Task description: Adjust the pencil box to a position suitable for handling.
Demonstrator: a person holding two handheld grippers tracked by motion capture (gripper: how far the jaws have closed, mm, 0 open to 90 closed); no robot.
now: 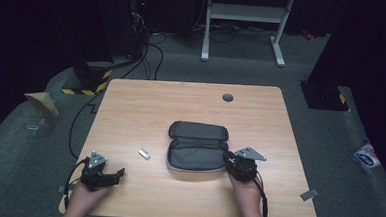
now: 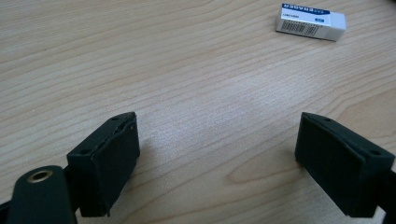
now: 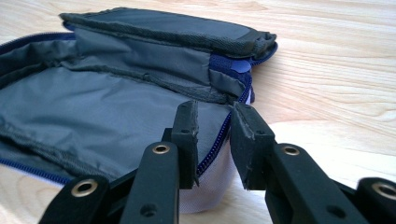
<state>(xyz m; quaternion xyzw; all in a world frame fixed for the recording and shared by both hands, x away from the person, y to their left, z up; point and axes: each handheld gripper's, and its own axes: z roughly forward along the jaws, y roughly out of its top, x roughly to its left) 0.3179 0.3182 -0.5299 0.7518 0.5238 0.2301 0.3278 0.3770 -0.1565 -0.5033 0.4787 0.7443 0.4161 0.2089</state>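
A dark grey pencil case (image 1: 197,146) lies unzipped and open in the middle of the wooden table (image 1: 146,106); its grey lining and blue zipper fill the right gripper view (image 3: 116,107). My right gripper (image 1: 230,159) (image 3: 215,126) is at the case's right end, its jaws shut on the zipper rim. A small white eraser (image 1: 144,153) (image 2: 310,21) lies on the table left of the case. My left gripper (image 1: 118,176) (image 2: 217,158) rests low over bare wood near the front left corner, open and holding nothing, with the eraser ahead of it.
A grey cable grommet (image 1: 227,97) sits in the table's far edge. Beyond the table stand a white desk frame (image 1: 246,16), floor cables and a yellow-black striped block (image 1: 89,83). A plastic packet (image 1: 366,157) lies on the floor at the right.
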